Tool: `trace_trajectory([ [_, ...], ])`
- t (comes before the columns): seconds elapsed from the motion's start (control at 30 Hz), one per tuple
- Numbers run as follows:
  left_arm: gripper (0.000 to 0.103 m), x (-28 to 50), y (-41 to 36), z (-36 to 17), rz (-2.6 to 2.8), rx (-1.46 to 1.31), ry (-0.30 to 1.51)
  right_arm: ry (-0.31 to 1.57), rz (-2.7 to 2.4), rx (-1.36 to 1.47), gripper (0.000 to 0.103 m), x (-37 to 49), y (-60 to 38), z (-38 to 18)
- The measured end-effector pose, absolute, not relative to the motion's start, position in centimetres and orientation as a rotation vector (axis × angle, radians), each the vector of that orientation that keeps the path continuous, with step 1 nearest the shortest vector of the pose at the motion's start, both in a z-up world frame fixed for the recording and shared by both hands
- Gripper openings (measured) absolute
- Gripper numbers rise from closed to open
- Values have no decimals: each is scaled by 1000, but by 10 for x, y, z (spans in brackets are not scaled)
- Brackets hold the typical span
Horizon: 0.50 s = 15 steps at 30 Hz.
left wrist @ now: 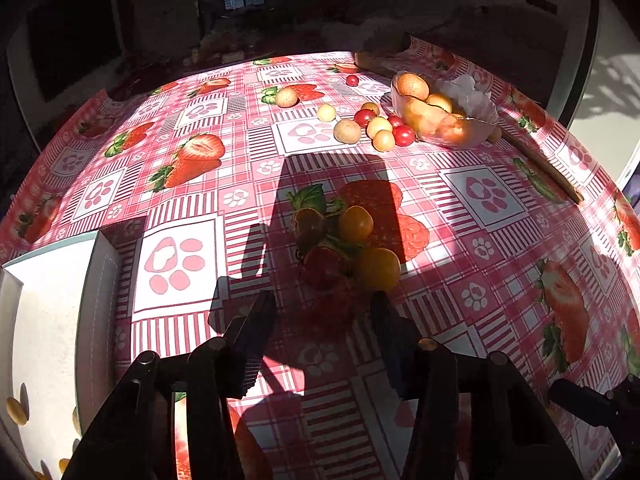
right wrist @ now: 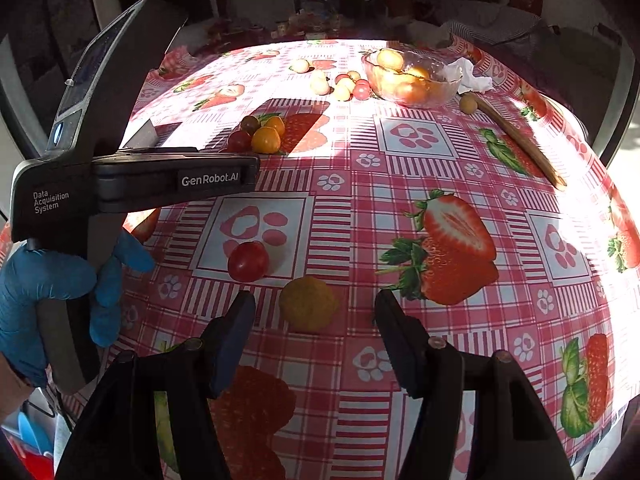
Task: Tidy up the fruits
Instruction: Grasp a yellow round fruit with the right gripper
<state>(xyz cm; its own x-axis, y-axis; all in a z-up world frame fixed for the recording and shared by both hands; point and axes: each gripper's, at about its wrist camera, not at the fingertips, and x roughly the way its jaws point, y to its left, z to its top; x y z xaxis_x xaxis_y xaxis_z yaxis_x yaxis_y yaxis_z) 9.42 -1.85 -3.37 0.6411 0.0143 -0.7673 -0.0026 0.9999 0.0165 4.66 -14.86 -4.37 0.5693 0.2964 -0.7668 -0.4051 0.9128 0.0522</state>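
We see the fruits scattered over a surface under a glossy red-checked cloth printed with strawberries and paw marks. The landmark is the clear glass bowl, round and shallow, with orange and yellow fruit inside. A loose bunch of small tomatoes, red and pale yellow, lies just beside the bowl. A cluster of four, two yellow, one red and one dark, sits nearer us, well apart from the bowl, in shadow.

Our left tongs hang low over the cloth with fingers spread wide, holding nothing, the cluster just past the tips. Our right tongs are likewise spread and unladen, with a yellow fruit of rough, dull skin between the tips and a smooth red tomato just beyond the left finger.

Only the right view shows our left hand in a blue glove around the dark plastic grip, and a wooden stick beside the bowl next to crumpled white paper. Only the left view shows a white tray, far from the bowl.
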Motion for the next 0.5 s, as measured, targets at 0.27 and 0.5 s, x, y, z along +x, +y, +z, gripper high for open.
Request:
trace_trajectory([
  [0.27, 22, 72, -25, -33, -41, 7, 871, 886, 452, -72, 31, 46, -156, -42],
  [0.5, 22, 22, -18, -36, -43, -47, 855, 923, 482, 4, 31, 35, -170, -42],
])
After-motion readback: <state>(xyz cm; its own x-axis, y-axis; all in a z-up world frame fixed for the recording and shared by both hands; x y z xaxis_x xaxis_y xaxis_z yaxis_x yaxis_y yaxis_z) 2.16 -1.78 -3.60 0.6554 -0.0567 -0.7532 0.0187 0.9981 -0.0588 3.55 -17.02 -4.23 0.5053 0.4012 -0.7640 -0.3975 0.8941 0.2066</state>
